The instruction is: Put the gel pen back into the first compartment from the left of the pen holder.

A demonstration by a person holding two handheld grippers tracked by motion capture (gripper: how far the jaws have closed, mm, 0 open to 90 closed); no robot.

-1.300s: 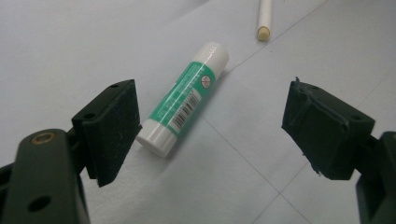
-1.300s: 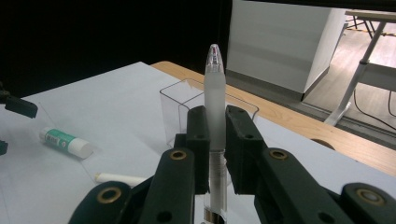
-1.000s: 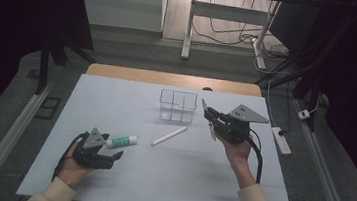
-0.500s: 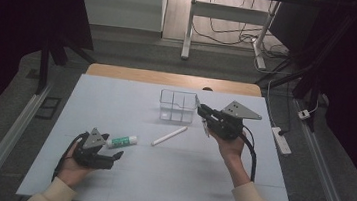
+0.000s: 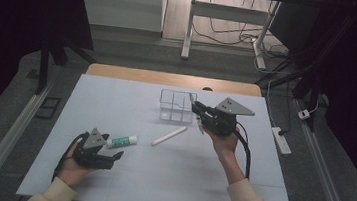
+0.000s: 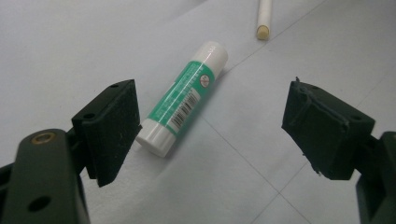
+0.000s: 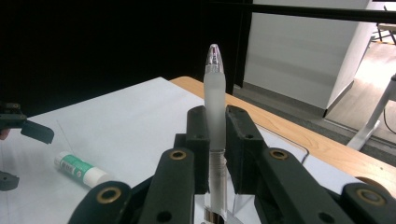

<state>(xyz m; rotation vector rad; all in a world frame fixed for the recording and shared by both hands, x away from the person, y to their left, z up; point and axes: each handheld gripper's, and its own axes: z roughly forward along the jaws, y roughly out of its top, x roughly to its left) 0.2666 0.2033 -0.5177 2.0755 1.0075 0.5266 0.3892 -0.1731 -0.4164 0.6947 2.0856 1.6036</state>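
Beside the clear organizer (image 5: 177, 106), the right gripper (image 5: 196, 113) pinches a pen (image 7: 214, 112) ready for dropping into a compartment, which calls for aligning it above one, while the left gripper (image 5: 110, 156) rests spread by the glue stick (image 6: 183, 97).

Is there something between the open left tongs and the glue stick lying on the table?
Nothing visible. In the left gripper view the glue stick lies on the bare table between the open left tongs, its near end close to one pad.
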